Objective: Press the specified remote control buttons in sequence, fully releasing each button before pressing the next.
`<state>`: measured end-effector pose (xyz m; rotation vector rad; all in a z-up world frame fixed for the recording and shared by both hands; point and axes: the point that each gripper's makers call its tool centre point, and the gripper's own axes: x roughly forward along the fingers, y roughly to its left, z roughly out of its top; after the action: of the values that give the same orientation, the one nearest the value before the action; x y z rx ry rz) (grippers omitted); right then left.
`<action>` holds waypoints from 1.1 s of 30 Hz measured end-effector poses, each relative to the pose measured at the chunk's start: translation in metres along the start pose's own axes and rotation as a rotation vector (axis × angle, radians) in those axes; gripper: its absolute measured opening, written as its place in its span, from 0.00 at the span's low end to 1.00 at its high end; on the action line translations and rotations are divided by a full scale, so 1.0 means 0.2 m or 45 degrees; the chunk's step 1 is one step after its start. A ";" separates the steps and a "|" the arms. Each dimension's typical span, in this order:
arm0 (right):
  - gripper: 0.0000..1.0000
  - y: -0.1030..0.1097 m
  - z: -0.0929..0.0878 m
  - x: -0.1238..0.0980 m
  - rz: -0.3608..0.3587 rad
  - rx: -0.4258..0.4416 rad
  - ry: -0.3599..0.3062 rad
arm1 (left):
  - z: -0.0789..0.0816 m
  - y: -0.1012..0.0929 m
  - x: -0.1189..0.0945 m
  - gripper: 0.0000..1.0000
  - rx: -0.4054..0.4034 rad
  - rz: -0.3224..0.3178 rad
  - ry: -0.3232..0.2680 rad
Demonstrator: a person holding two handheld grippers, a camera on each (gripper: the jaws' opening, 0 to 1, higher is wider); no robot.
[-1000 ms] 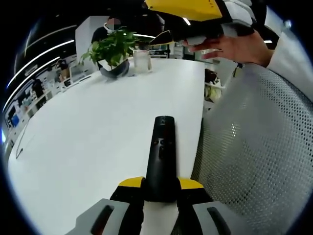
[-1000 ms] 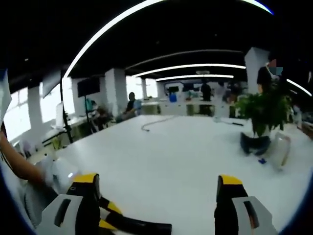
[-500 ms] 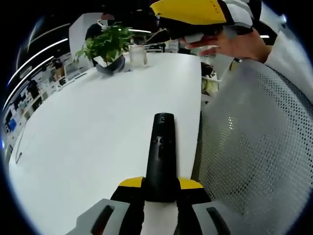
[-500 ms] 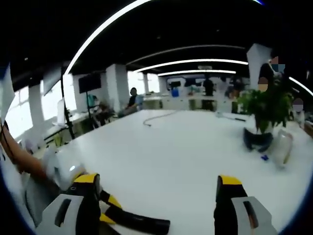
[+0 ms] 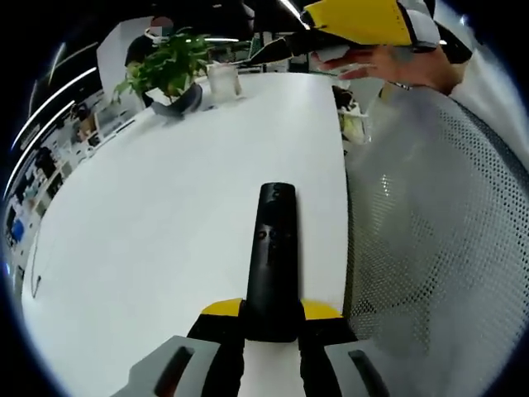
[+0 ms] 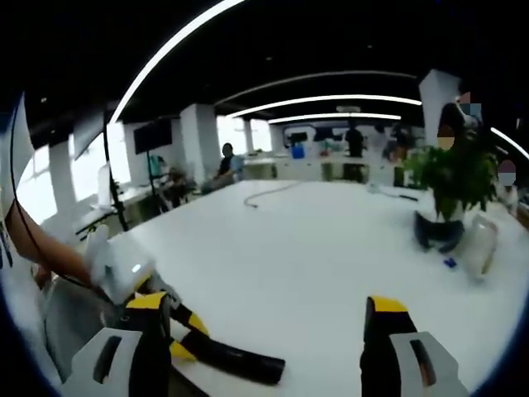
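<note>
remote control (image 5: 271, 258): black, clamped in the left gripper (image 5: 271, 316), over the white table (image 5: 165, 215)
right gripper (image 6: 263, 335): jaws wide, nothing between
potted plant (image 6: 453, 194): far side, kinda blurry

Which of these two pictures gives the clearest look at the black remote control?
The left gripper view: the remote control runs up the middle of the picture, its button face toward the camera, its near end clamped in the left tool. The right gripper view catches only its dark end low at the left, side-on, no buttons visible.
</note>
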<state>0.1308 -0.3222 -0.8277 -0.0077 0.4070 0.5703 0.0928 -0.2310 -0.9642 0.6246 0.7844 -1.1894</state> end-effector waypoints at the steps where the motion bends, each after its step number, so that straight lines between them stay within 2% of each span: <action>1: 0.96 0.00 0.00 0.00 -0.001 0.001 0.006 | 0.00 0.01 0.00 0.23 0.012 -0.007 0.010; 5: 0.96 -0.01 -0.01 0.00 0.001 0.014 0.007 | 0.01 0.06 0.00 0.23 0.059 -0.004 0.029; 8: 0.96 -0.01 -0.01 0.00 -0.002 0.017 0.012 | 0.01 0.11 0.00 0.23 0.053 0.003 0.036; 19: 0.96 -0.01 -0.03 0.01 0.001 -0.001 0.044 | 0.02 0.35 -0.01 0.23 0.097 0.070 0.070; 26: 0.97 -0.01 -0.02 0.01 0.006 0.016 0.024 | 0.04 0.48 0.00 0.23 0.158 0.093 0.092; 33: 0.96 -0.01 -0.03 0.01 0.000 0.010 0.041 | 0.04 0.64 -0.01 0.23 0.186 0.121 0.117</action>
<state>0.1311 -0.3228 -0.8347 -0.0091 0.4403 0.5690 0.2171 -0.2024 -0.9548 0.8337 0.7407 -1.1436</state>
